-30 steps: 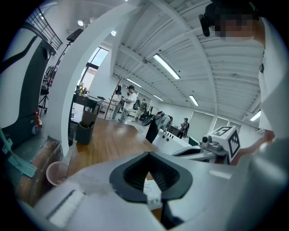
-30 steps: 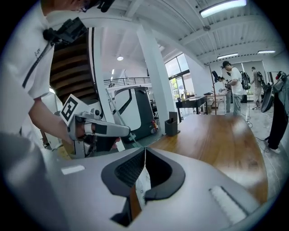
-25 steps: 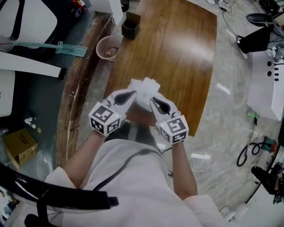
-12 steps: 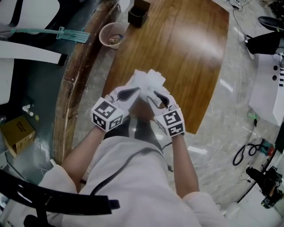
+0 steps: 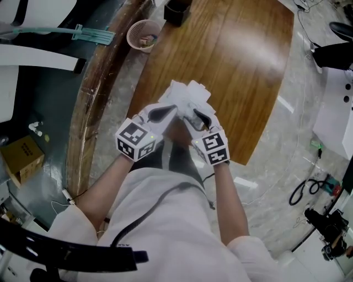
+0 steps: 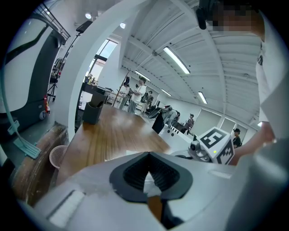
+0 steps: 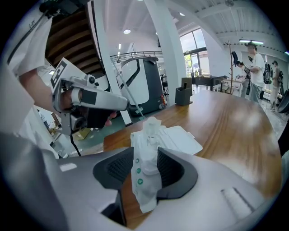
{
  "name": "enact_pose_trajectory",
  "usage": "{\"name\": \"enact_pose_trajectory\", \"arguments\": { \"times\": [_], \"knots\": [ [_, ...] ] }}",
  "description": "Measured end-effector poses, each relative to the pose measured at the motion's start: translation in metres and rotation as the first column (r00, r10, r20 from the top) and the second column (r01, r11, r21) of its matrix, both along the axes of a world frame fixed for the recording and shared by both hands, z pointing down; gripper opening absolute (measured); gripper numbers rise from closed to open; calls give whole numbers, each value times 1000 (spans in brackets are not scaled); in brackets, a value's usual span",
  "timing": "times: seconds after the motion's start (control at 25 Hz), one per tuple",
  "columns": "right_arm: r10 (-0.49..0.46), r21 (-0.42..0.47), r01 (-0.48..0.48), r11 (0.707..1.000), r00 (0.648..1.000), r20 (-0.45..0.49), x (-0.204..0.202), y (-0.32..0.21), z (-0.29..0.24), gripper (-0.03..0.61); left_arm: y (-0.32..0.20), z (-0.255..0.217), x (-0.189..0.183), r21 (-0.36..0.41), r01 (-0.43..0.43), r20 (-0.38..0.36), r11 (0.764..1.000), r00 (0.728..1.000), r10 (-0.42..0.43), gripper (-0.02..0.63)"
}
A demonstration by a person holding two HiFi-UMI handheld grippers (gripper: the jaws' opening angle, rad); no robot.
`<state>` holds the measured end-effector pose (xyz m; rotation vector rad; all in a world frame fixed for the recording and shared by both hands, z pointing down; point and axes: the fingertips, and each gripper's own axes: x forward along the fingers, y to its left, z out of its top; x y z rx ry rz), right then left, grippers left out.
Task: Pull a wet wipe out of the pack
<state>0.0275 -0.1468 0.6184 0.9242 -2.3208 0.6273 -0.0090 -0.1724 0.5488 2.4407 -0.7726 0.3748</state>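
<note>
A white wet-wipe pack with green dots lies at the wooden table's near edge, a crumpled wipe sticking up from its far end. My right gripper straddles the pack; its jaws are opening and the pads stand off the pack. In the head view both grippers meet at this white bundle, the right gripper on the right and the left gripper on the left. The left gripper has its tips together. A white sliver shows lower between its pads; I cannot tell whether it is pinched.
A flat white sheet lies on the table just beyond the pack. A pink basket and a black holder stand at the far left end. On the floor are a cardboard box and cables.
Both grippers and the white bundle have shifted a little farther over the table edge in the head view. The right gripper has tipped downward.
</note>
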Motion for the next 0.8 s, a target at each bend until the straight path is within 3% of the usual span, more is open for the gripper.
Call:
{"name": "enact_pose_trajectory", "arguments": {
  "times": [0.56, 0.8],
  "knots": [
    [31, -38, -29, 999, 998, 57, -3, -6, 4, 110, 3, 4, -6, -14, 16, 9, 1000, 1000, -16, 3],
    [32, -44, -29, 999, 996, 85, -5, -4, 2, 54, 4, 6, -6, -17, 11, 10, 1000, 1000, -11, 3]
  ]
}}
